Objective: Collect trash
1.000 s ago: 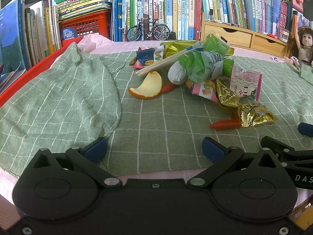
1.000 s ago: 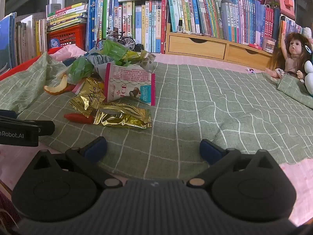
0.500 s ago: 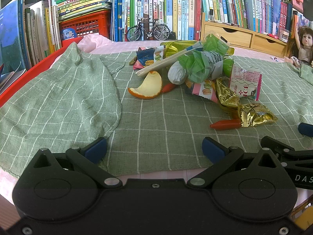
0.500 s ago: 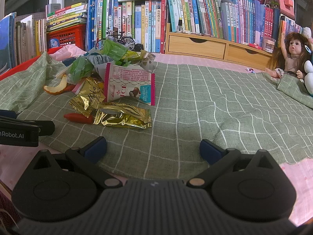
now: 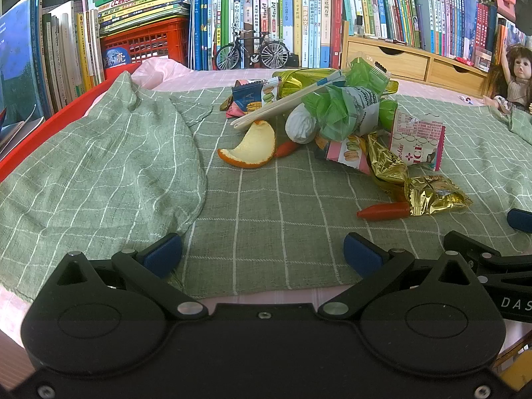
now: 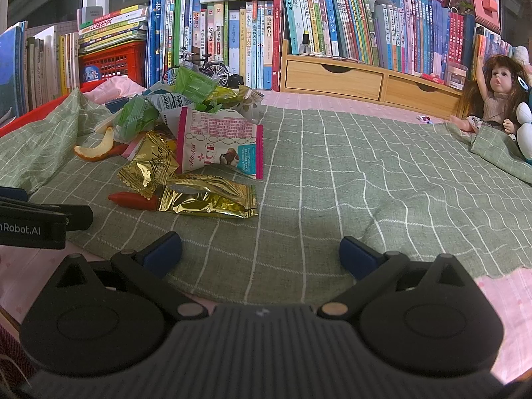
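A heap of trash lies on the green checked cloth (image 5: 282, 219): an orange peel (image 5: 250, 148), a white wad (image 5: 301, 125), green wrappers (image 5: 339, 109), a pink-and-white packet (image 5: 417, 139), gold foil wrappers (image 5: 432, 194) and a red chilli (image 5: 382, 212). My left gripper (image 5: 262, 255) stands open near the cloth's front edge, short of the heap, nothing between its fingers. The right wrist view has the same heap at left, with the pink packet (image 6: 219, 143), gold wrappers (image 6: 206, 199) and chilli (image 6: 133, 199). My right gripper (image 6: 261, 253) is open and holds nothing, to the right of the heap.
Rows of books (image 5: 282, 16), a red crate (image 5: 146, 43), a model bicycle (image 5: 252, 51) and wooden drawers (image 6: 365, 83) line the back. A doll (image 6: 495, 99) sits at far right. The cloth bunches up at left (image 5: 99, 153) beside a red rim (image 5: 43, 133).
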Motion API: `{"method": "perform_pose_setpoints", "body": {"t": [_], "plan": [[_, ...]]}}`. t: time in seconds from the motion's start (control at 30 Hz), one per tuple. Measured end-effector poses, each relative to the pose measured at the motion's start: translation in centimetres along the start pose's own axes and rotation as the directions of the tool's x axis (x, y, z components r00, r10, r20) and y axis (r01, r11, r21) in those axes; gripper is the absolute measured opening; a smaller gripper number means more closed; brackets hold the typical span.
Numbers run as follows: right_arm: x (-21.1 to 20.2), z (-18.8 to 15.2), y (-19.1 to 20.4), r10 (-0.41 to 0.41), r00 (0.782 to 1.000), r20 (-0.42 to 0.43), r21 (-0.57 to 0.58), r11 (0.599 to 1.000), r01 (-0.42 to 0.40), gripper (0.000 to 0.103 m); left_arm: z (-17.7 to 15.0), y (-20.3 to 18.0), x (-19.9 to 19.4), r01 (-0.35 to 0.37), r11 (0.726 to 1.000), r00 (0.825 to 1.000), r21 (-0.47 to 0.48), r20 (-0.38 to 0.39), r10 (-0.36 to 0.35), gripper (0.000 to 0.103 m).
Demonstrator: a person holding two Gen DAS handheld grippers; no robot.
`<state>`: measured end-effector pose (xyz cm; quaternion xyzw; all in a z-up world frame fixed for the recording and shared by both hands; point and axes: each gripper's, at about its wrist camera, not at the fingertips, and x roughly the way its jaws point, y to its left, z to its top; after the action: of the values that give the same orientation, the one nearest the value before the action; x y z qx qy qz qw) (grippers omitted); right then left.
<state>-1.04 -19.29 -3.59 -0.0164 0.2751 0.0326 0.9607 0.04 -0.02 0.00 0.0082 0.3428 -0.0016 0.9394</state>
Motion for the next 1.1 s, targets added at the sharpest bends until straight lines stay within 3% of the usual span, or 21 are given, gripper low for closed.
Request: {"method": "perform_pose_setpoints", "body": {"t": [1.1], "plan": [[0.01,-0.06,-0.10,0.005,1.000,0.006,0.002,1.000,-0.005,0.103,-0.31,-0.13,0.22,0.001,1.000,1.000,-0.001,0.006,-0.001,0.103]]}}
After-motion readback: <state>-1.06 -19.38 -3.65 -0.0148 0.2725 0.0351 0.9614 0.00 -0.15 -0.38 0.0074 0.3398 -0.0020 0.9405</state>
